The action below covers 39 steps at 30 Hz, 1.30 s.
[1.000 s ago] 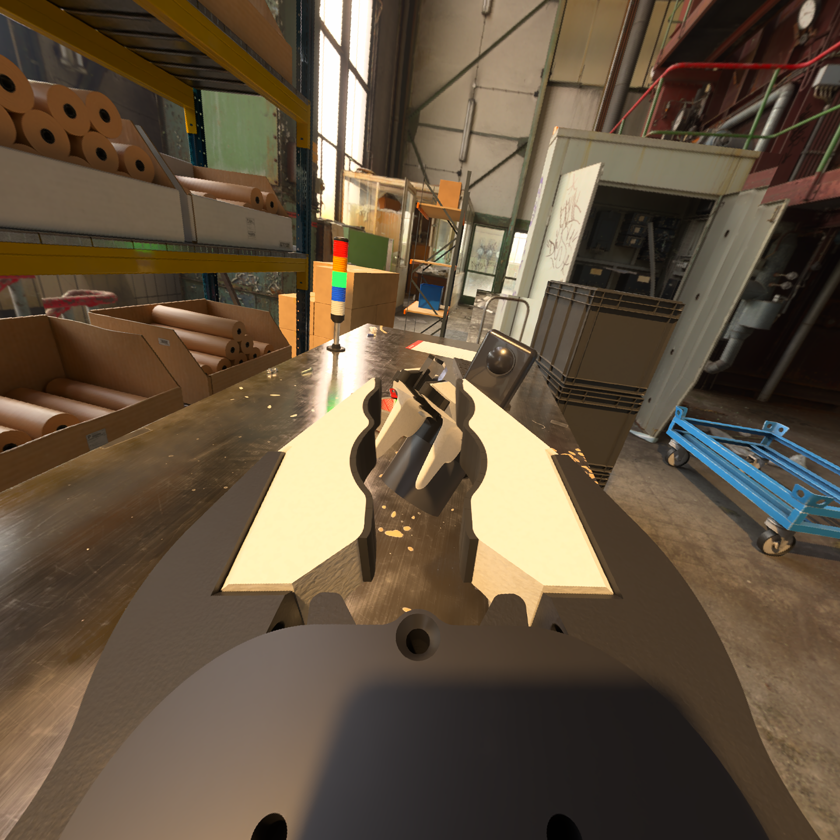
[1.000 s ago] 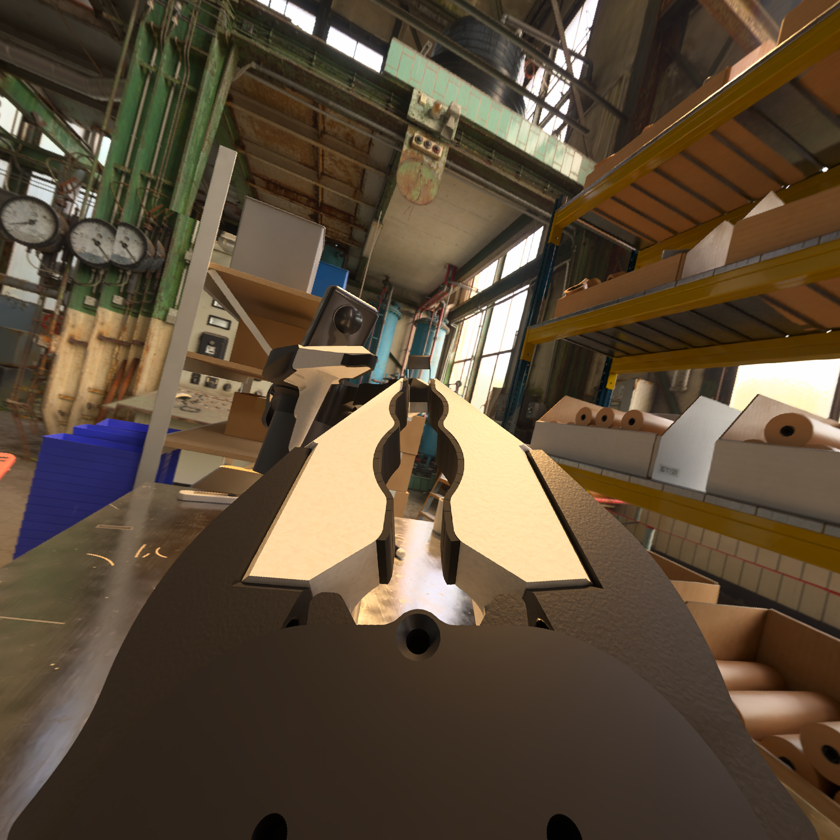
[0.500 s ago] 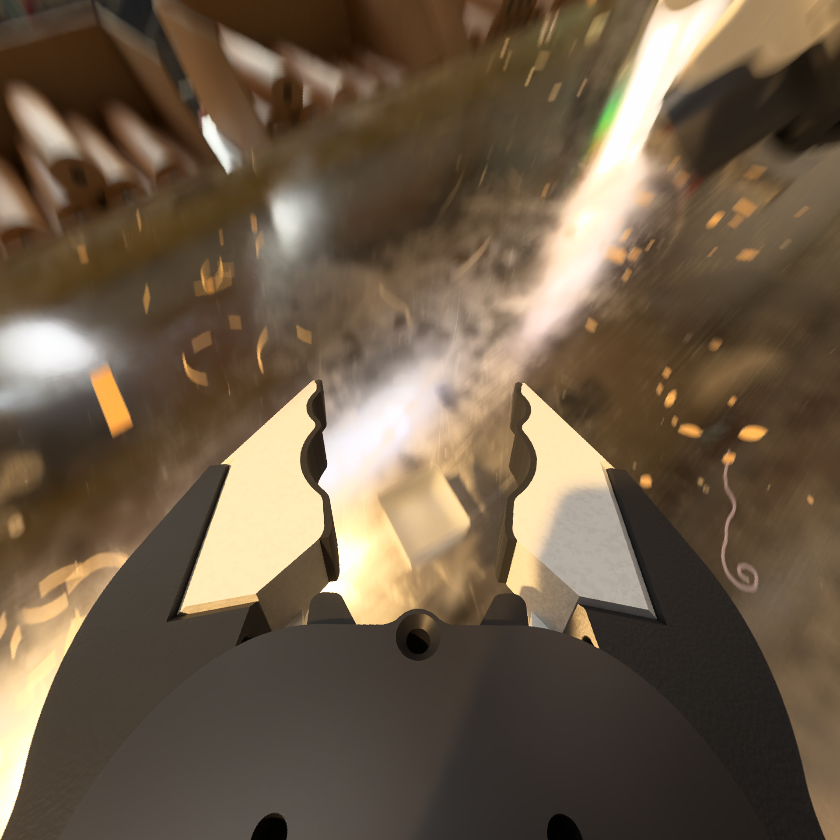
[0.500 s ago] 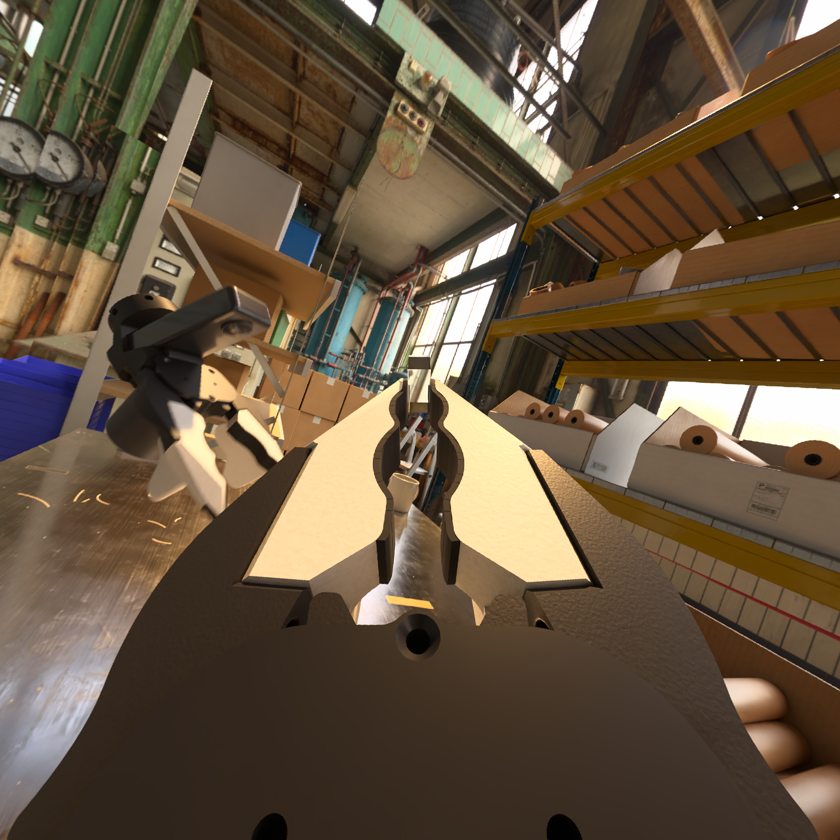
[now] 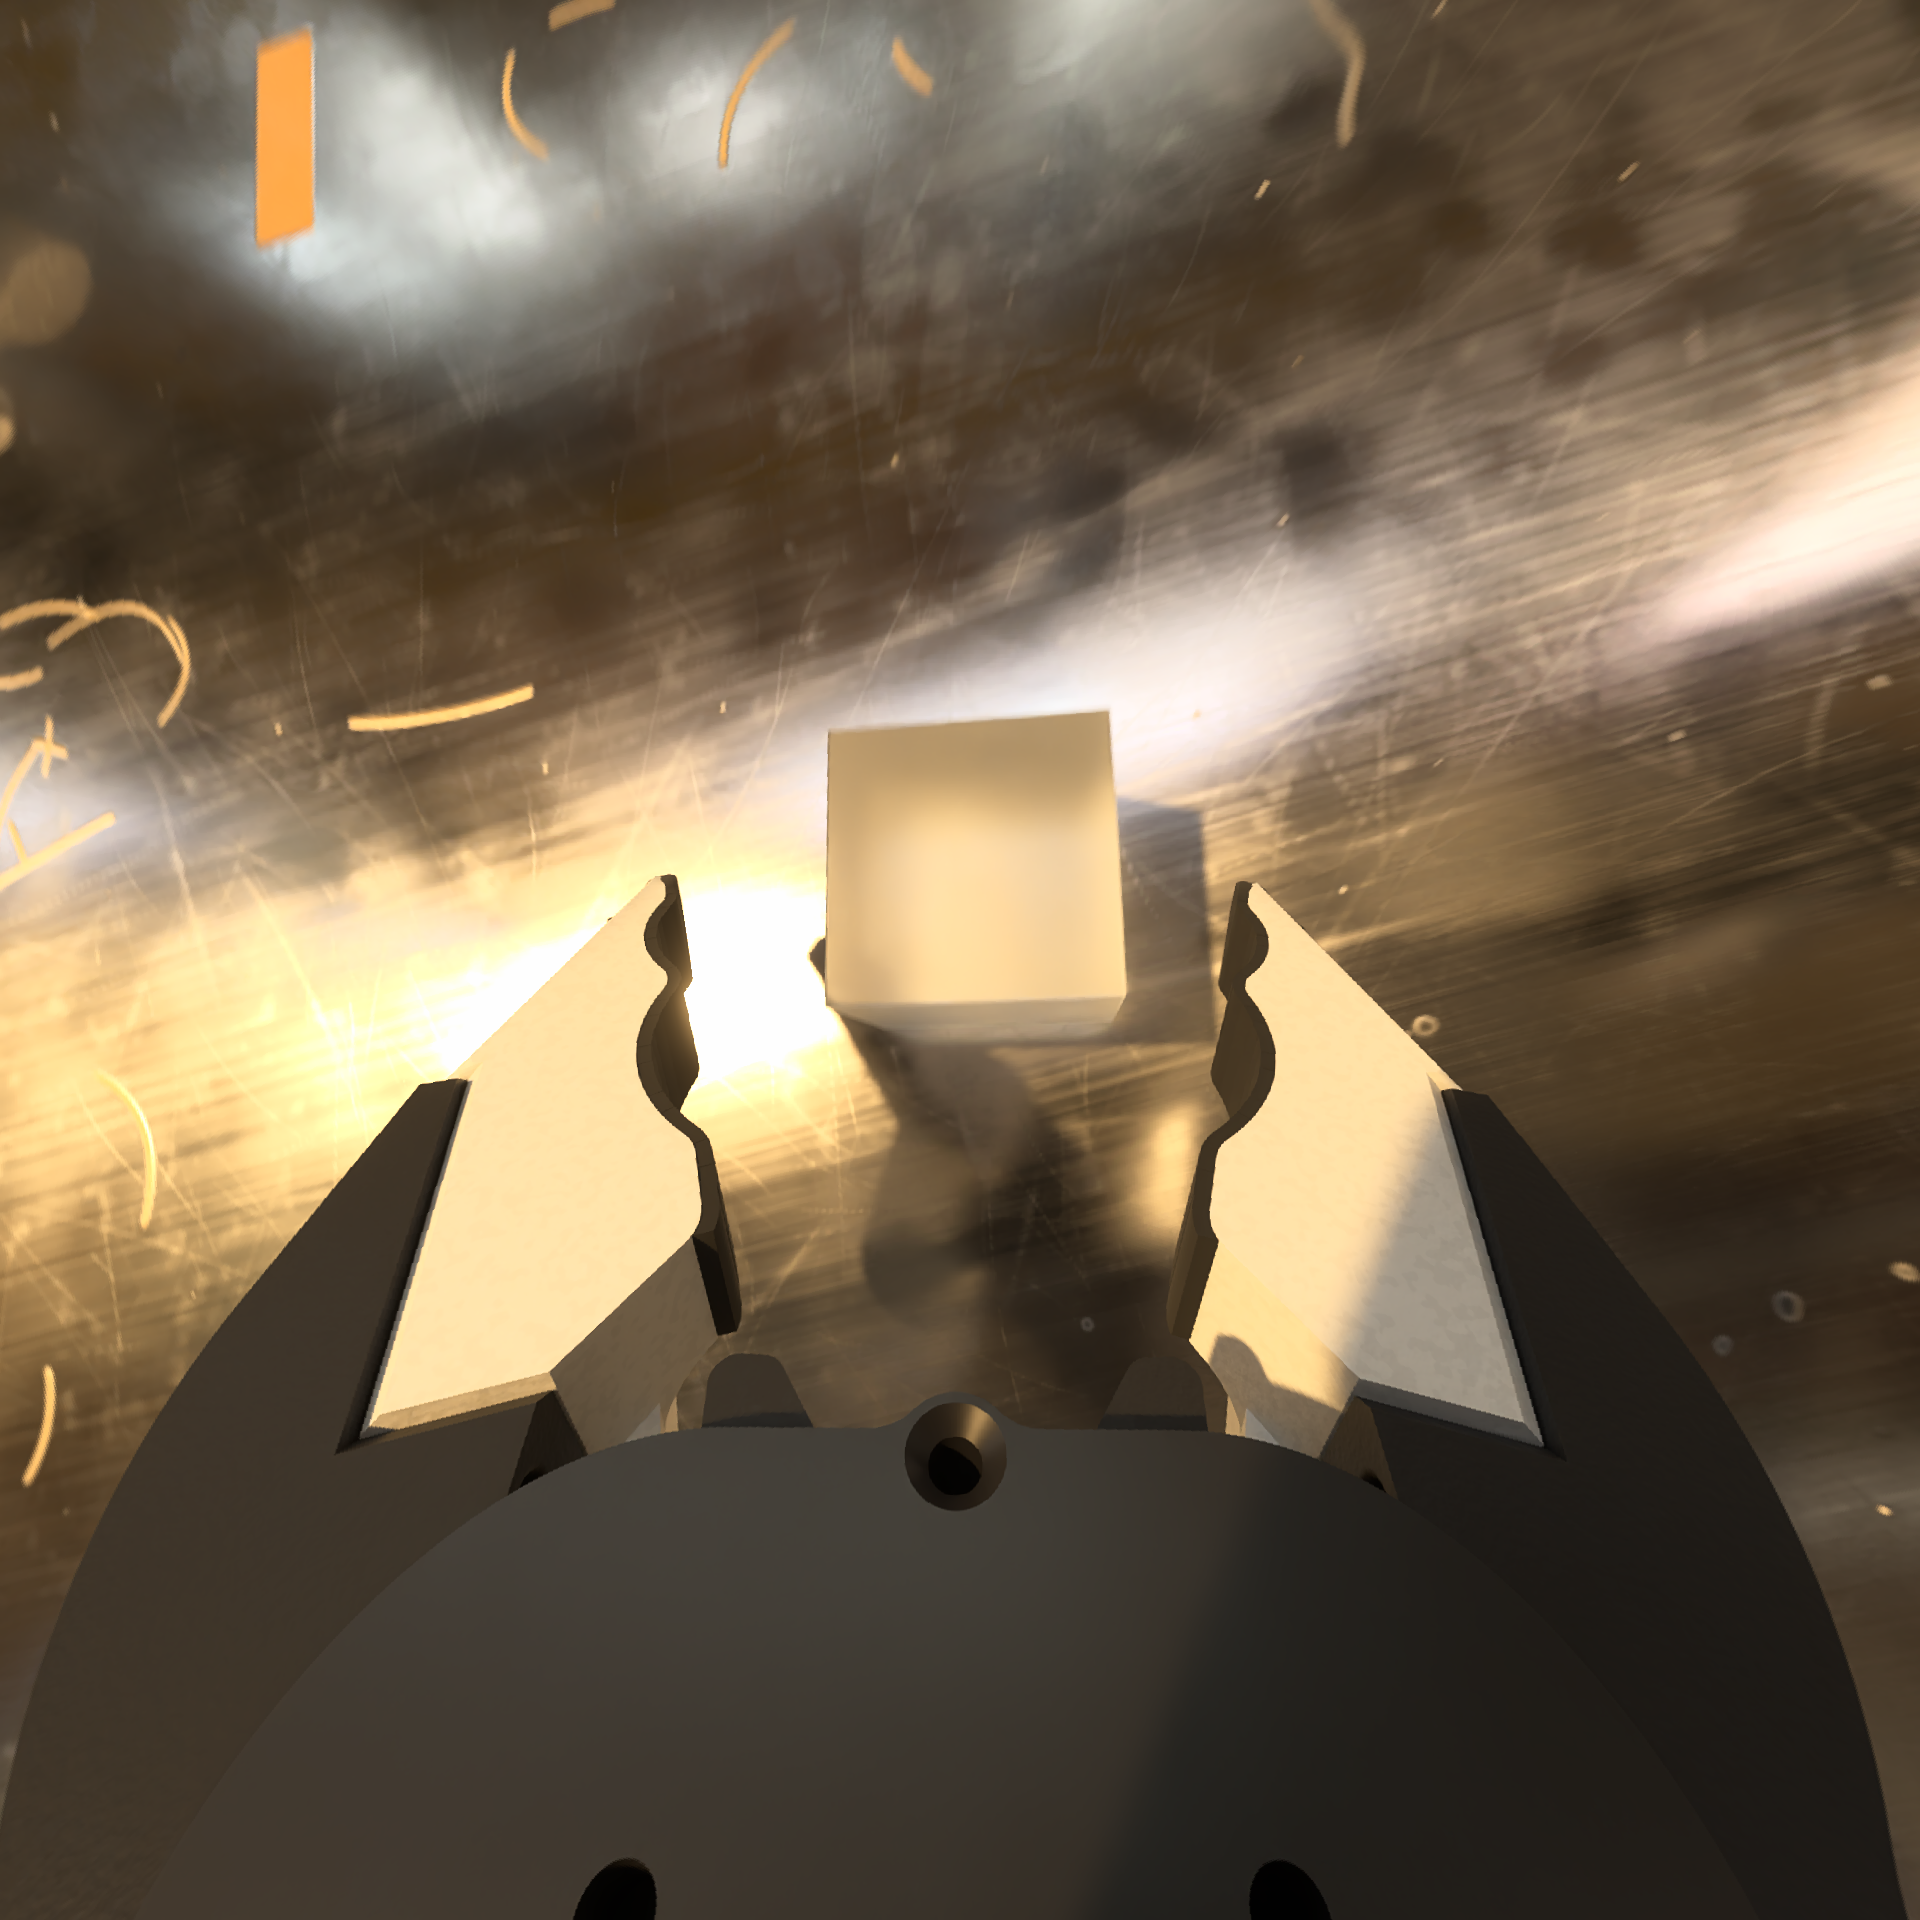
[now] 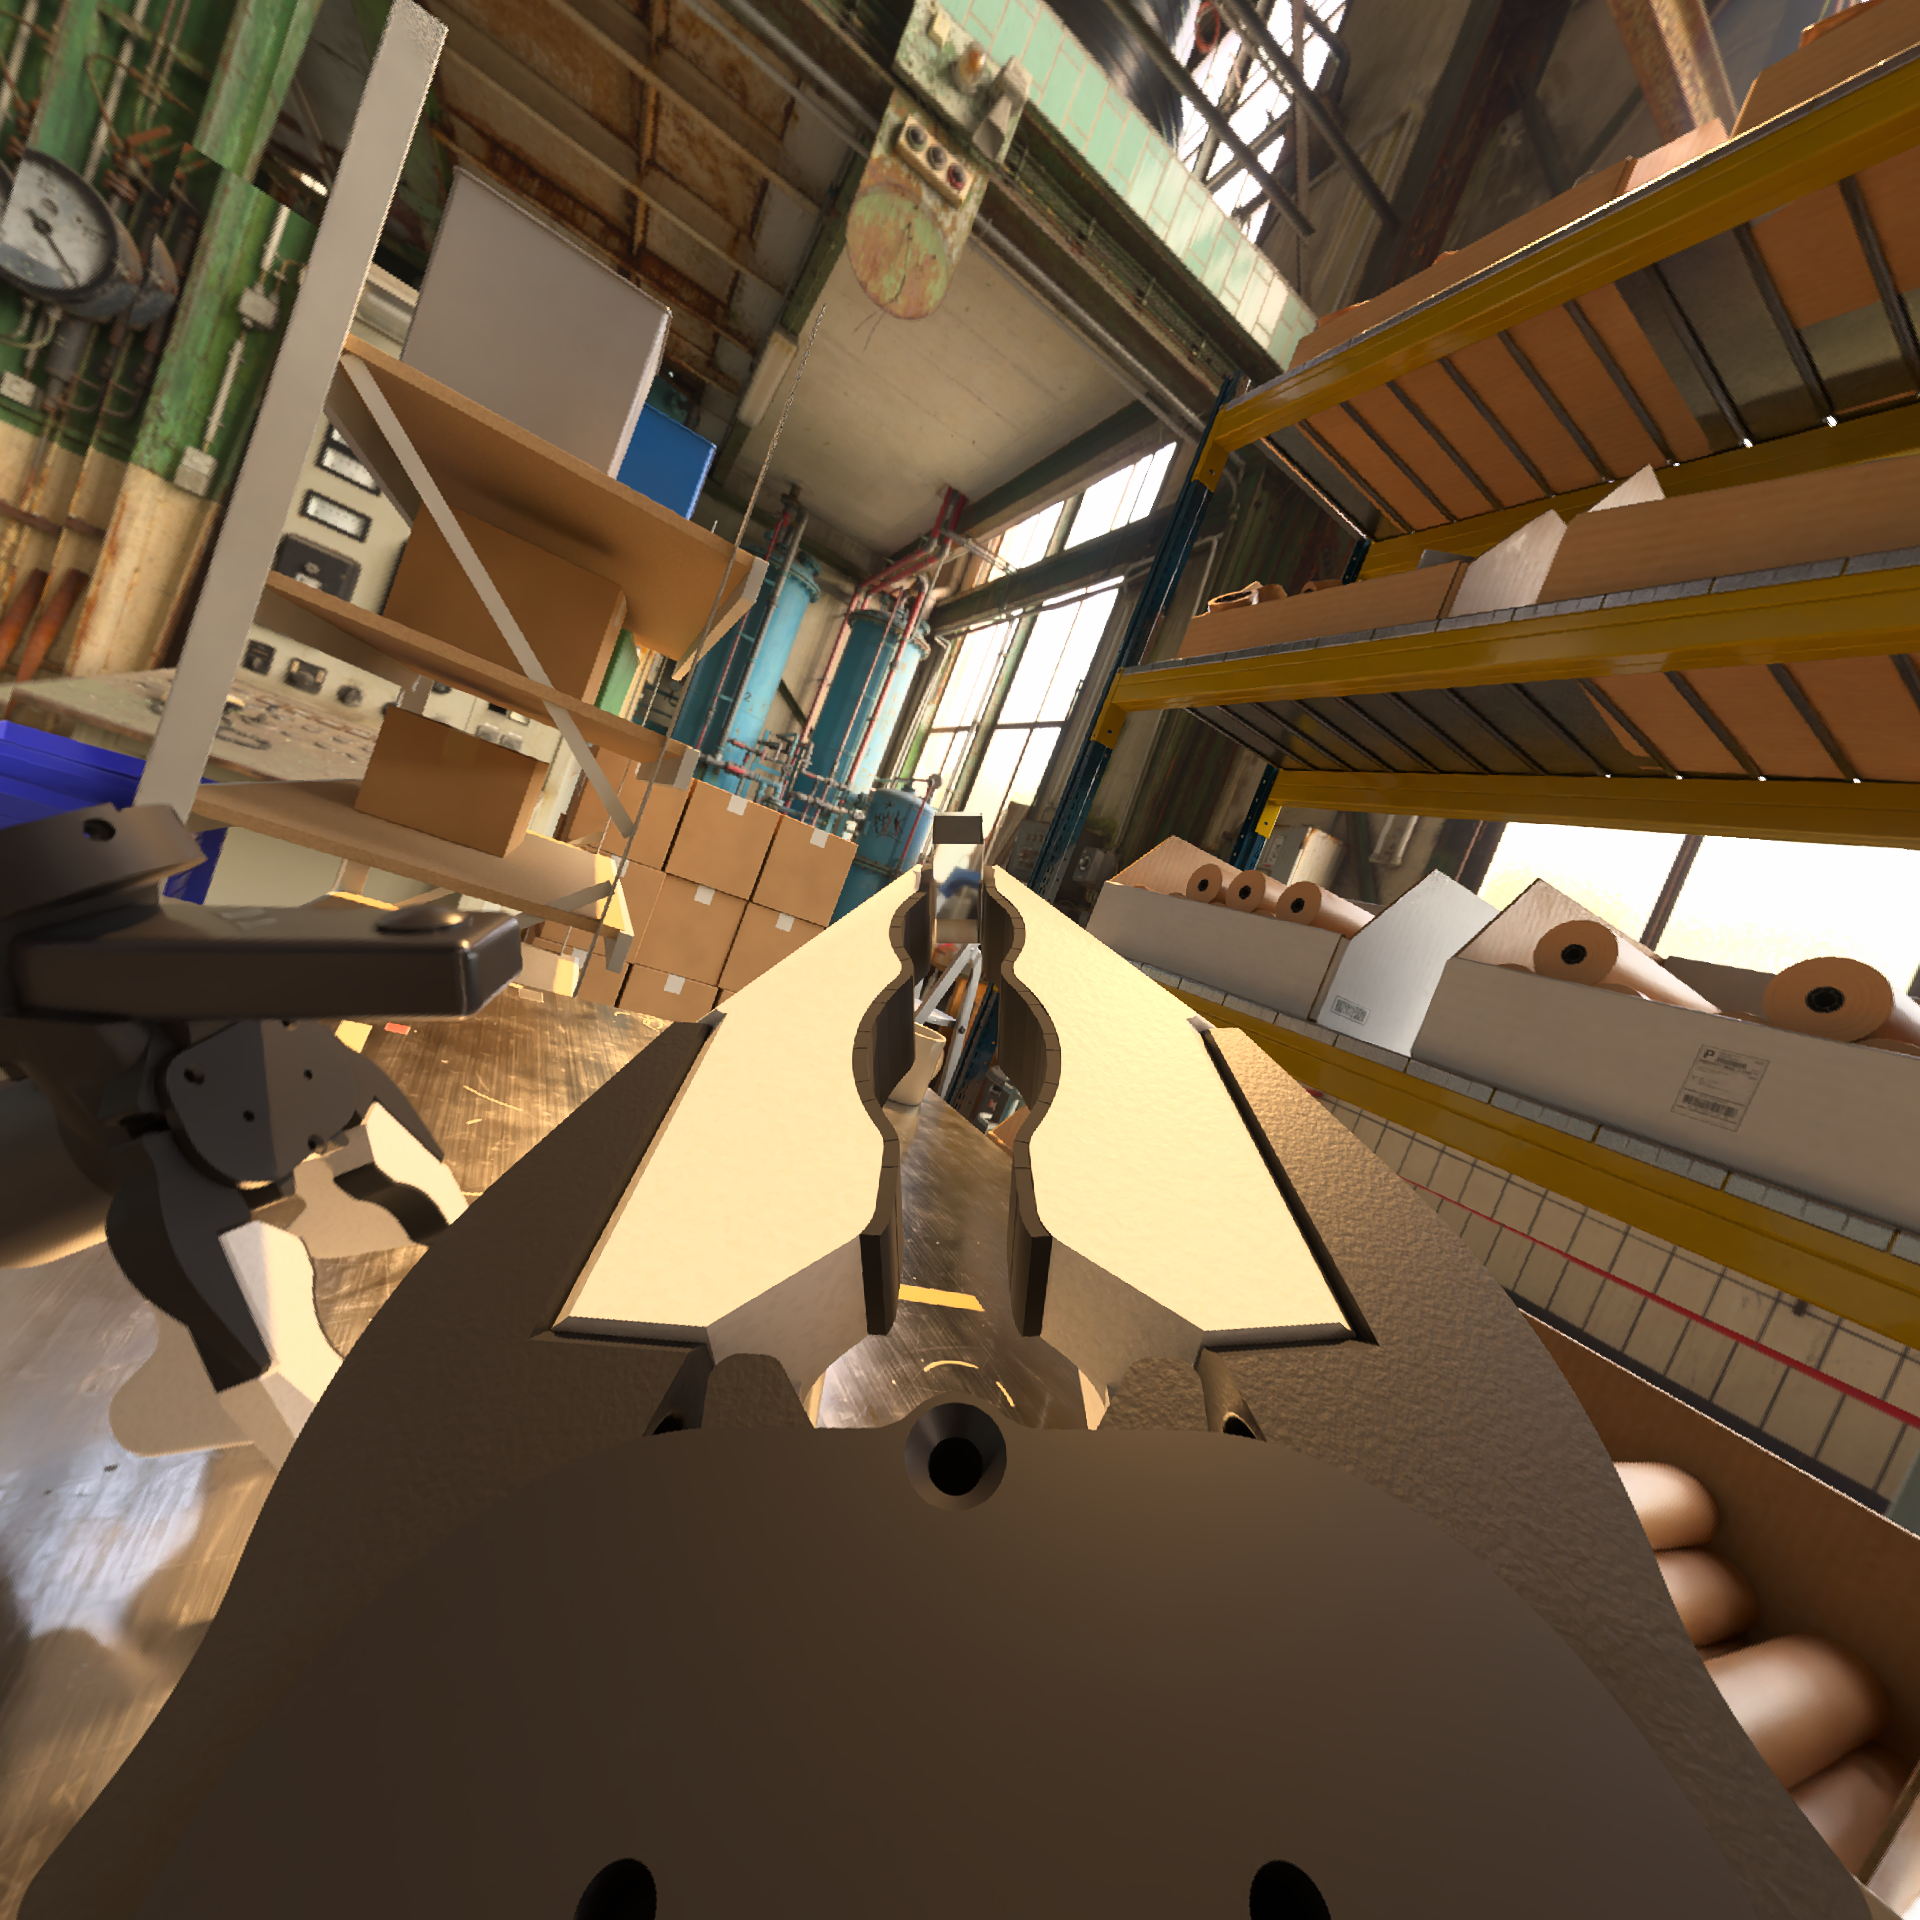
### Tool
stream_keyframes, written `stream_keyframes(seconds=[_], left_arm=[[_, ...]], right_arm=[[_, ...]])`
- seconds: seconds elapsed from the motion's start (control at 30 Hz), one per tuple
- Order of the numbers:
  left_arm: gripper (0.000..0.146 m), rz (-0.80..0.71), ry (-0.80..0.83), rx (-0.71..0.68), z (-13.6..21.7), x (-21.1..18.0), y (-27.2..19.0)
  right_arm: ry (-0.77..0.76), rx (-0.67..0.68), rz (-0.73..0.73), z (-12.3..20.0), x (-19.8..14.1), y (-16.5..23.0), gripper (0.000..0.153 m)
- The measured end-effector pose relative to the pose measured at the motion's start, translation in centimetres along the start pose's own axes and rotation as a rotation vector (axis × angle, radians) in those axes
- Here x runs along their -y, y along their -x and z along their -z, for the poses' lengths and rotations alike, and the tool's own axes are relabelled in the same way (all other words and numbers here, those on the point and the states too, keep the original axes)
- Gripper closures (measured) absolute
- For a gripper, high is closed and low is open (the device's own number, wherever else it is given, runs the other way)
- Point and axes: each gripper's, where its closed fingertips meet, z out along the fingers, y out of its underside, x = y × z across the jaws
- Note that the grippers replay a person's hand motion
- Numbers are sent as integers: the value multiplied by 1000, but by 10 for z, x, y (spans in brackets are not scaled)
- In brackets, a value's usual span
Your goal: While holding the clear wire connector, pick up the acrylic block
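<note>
With its jaws spread wide, the left gripper (image 5: 956,904) points down at the scratched metal workbench (image 5: 1455,416); the acrylic block (image 5: 971,862), a frosted cube, sits on the bench just ahead of the fingertips, centred on the gap and touching neither pad; orange shavings (image 5: 442,709) lie scattered around. Over in the right wrist view, the right gripper (image 6: 954,883) is tilted up toward the yellow shelving (image 6: 1558,686), jaws nearly closed; a small pale piece (image 6: 920,1060) shows low in the gap, but I cannot tell if that is the clear wire connector or if it's clamped; the left gripper (image 6: 301,1351) hangs at the left.
</note>
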Motion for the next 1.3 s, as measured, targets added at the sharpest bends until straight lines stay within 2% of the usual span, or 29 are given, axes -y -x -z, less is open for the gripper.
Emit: stream_keyframes(seconds=[0.07,0.23,0.3,0.4,0.67,0.87,1.0,1.17,1.3], left_arm=[[44,27,24,20,-4,-10,2],[58,147,13,-41,-8,-15,0],[62,135,-10,-61,-11,-12,-4],[84,111,-25,-85,-14,-6,-6],[84,188,-78,-168,-13,11,-3],[84,333,-189,-235,10,28,12],[84,351,-282,-204,38,44,29],[84,342,-365,-113,70,57,58],[84,379,-430,-65,94,61,84]], right_arm=[[-3,-3,-11,1,-1,0,145],[3,10,-24,-1,-3,3,145],[15,19,-17,-1,-5,5,145],[38,23,-9,-1,-9,8,145],[185,32,-32,7,-38,34,145],[298,49,63,15,-47,55,145],[305,-2,129,23,-36,44,145],[188,-135,163,38,9,10,145],[141,-179,180,48,33,-1,145]])
